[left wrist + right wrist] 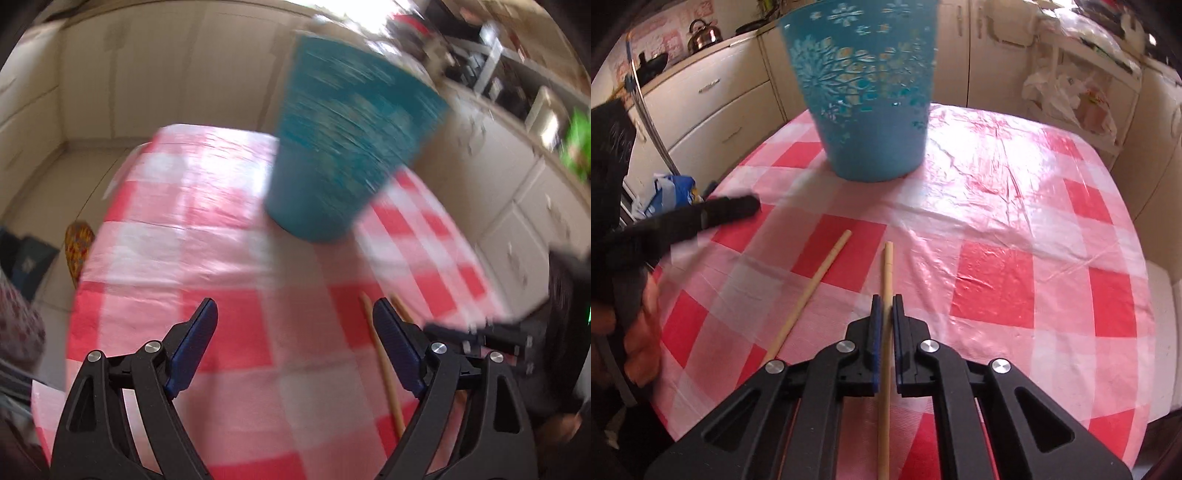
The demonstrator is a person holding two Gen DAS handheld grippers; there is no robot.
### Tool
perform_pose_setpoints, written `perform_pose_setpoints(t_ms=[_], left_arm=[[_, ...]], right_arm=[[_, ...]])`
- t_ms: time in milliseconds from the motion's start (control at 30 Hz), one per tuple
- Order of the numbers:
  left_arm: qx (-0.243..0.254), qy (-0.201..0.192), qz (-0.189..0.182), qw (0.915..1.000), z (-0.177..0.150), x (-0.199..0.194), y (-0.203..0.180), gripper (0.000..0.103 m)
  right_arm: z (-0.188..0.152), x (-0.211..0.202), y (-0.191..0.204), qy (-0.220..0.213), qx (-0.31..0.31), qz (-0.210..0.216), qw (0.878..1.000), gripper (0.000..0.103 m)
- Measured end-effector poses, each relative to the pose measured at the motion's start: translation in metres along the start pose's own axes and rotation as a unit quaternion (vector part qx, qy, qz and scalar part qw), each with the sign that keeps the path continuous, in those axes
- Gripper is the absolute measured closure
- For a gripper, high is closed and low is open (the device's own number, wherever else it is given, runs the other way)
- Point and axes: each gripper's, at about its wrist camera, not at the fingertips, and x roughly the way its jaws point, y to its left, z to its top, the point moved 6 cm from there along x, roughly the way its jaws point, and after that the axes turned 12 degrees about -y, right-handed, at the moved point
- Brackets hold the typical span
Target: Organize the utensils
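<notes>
Clenched jaws of the right gripper (885, 302) grasp one wooden chopstick (886, 332), which points toward 12 o'clock at the blue basket (868, 110). Just beside it, at 10 o'clock, the second chopstick (809, 291) lies flat on the checkered tablecloth (997, 229). At 9 o'clock the left gripper (295, 314) hovers with jaws released, holding nothing, the basket ahead at its 12 o'clock.

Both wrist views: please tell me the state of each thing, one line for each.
Left gripper: open, holds nothing.
Right gripper: shut on one chopstick.
Held chopstick: between the jaws.
Second chopstick: lies free on the tablecloth.
Blue bucket: upright.
</notes>
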Motion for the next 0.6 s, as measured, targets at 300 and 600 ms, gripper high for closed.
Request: perform_pose_setpoints(t_ms=[300, 600], left_arm=[[0.112, 0.067, 0.054, 0.9901, -0.023, 0.024, -0.051, 0.029], [0.171, 0.092, -0.016, 0.9808, -0.025, 0.024, -0.067, 0.098]], right_arm=[[0.001, -0.002, -0.002, -0.002, -0.009, -0.005, 1.000, 0.097], [-0.001, -0.001, -0.002, -0.005, -0.007, 0.003, 1.000, 0.097]])
